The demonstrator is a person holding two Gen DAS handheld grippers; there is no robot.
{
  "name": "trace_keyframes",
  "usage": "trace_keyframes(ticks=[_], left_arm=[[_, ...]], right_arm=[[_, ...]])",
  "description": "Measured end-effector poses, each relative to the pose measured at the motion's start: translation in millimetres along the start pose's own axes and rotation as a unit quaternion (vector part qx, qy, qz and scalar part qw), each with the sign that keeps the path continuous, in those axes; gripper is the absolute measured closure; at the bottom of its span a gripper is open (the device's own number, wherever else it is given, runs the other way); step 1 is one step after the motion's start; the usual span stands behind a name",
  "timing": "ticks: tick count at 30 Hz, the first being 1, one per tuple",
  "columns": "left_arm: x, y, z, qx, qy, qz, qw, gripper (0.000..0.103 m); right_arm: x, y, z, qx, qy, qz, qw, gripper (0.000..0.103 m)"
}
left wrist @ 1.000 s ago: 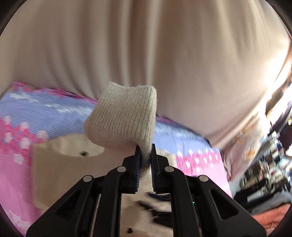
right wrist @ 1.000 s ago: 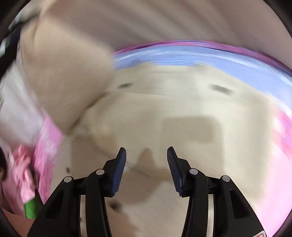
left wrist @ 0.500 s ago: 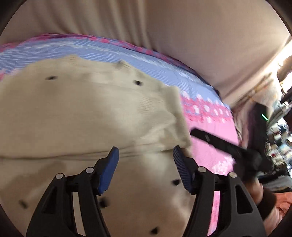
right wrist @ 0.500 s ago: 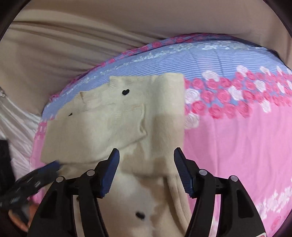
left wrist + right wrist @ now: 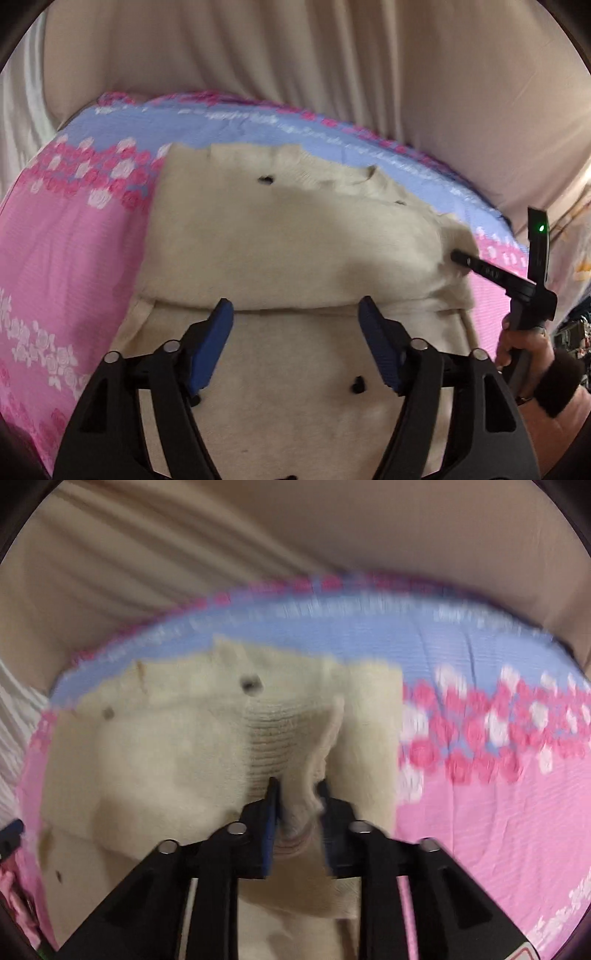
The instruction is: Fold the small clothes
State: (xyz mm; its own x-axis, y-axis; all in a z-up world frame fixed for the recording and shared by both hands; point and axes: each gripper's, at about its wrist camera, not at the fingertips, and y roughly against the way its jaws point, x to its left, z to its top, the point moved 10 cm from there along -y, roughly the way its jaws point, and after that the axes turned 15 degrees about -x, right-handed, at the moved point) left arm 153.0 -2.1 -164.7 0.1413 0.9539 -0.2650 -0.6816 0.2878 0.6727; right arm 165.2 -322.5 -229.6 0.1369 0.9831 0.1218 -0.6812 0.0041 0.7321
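Cream knit sweater [image 5: 280,236] with small black hearts, spread flat on the pink-and-blue floral bedsheet [image 5: 66,258], one sleeve folded across the chest. Right gripper [image 5: 297,794] closing on a bunched ribbed cuff between its jaws. Left gripper [image 5: 295,332] opening, wide and empty above the sweater.

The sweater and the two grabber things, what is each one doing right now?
Cream knit sweater: spread on the bed, a sleeve folded across its body.
Ribbed sleeve cuff: bunched up between the right jaws.
Left gripper: jaws opening, nothing between them, over the sweater.
Right gripper: jaws closing on the cuff.
Floral bedsheet: lying flat under the sweater.
Beige curtain: hanging in folds behind the bed.
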Motion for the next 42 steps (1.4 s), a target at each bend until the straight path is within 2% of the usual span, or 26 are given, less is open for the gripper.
trace_keyframes(ticks=[1,2,3,4,5,7,9,12,15,18,19,22,23,24,25,26,27,31,33,38,42], left_arm=[[4.1,-3.7,-4.6,0.008,-0.001,0.007,0.9999,0.034],[13.0,-4.4,-11.7,0.016,-0.005,0.02,0.9997,0.034],[25.4,-1.8,-18.4,0.022,-0.008,0.038,0.999,0.034],[40.7,4.8,-25.8,0.026,-0.005,0.054,0.9982,0.034],[54.9,12.6,-34.1,0.027,0.003,0.07,0.9972,0.034],[83.4,31.8,-55.2,0.039,0.031,0.086,0.995,0.034],[105.6,49.1,-81.0,0.064,0.067,0.089,0.9917,0.034],[130.6,76.1,-116.2,0.083,0.08,0.105,0.9878,0.034],[137.8,97.6,-149.4,0.109,0.115,0.081,0.984,0.034],[137.3,103.9,-178.7,0.154,0.16,0.041,0.974,0.034],[137.7,104.8,-185.4,0.166,0.168,0.036,0.9711,0.034],[131.6,108.8,-191.3,0.169,0.163,0.015,0.9719,0.036],[127.4,109.5,-193.4,0.173,0.156,0.007,0.9724,0.039],[122.0,110.4,-195.5,0.178,0.149,-0.002,0.9726,0.052],[116.4,111.3,-197.2,0.184,0.147,-0.012,0.9717,0.077],[106.4,111.9,-201.2,0.196,0.153,-0.037,0.9679,0.089],[99.9,113.3,-202.2,0.199,0.154,-0.046,0.9668,0.095],[82.6,131.6,-174.9,0.145,0.135,-0.074,0.9774,0.096],[70.8,143.6,-145.6,0.108,0.143,-0.093,0.9794,0.096],[47.2,171.4,-51.1,-0.002,0.143,-0.127,0.9816,0.096],[39.2,177.1,27.6,-0.078,0.123,-0.129,0.9809,0.096]], right_arm=[[-6.6,1.3,-7.3,0.016,-0.008,-0.004,1.0,0.076],[-11.7,12.3,-9.9,0.013,-0.025,0.004,1.0,0.077],[-20.3,35.7,-10.7,-0.007,-0.039,0.002,0.999,0.07],[-27.1,51.8,-13.7,-0.017,-0.042,-0.01,0.999,0.048],[-35.9,71.6,-20.2,-0.028,-0.047,-0.02,0.998,0.043],[-47.9,107.1,-50.0,-0.027,-0.056,-0.014,0.998,0.043],[-55.3,131.6,-94.2,0.007,-0.07,-0.005,0.997,0.043],[-57.3,159.0,-161.6,0.053,-0.096,0.006,0.994,0.043],[-52.6,176.8,-217.6,0.092,-0.126,0.013,0.988,0.042],[-38.4,179.1,-251.9,0.117,-0.13,0.019,0.984,0.042],[-34.4,178.1,-259.1,0.123,-0.129,0.021,0.984,0.04],[-19.4,183.2,-265.5,0.105,-0.107,0.021,0.989,0.041],[-17.8,183.3,-265.2,0.101,-0.105,0.024,0.989,0.062],[-14.7,183.8,-265.1,0.1,-0.11,0.036,0.988,0.082],[-14.2,183.9,-265.3,0.101,-0.119,0.043,0.987,0.092],[-14.1,186.3,-263.1,0.096,-0.131,0.05,0.985,0.092],[-13.8,190.9,-259.1,0.086,-0.137,0.057,0.985,0.093],[-13.8,217.9,-230.8,0.037,-0.15,0.089,0.984,0.093],[-13.9,236.8,-205.1,0.0,-0.159,0.103,0.982,0.094],[-10.8,276.0,-115.6,-0.101,-0.157,0.13,0.974,0.094],[-13.7,285.0,-34.5,-0.167,-0.149,0.146,0.964,0.094]])
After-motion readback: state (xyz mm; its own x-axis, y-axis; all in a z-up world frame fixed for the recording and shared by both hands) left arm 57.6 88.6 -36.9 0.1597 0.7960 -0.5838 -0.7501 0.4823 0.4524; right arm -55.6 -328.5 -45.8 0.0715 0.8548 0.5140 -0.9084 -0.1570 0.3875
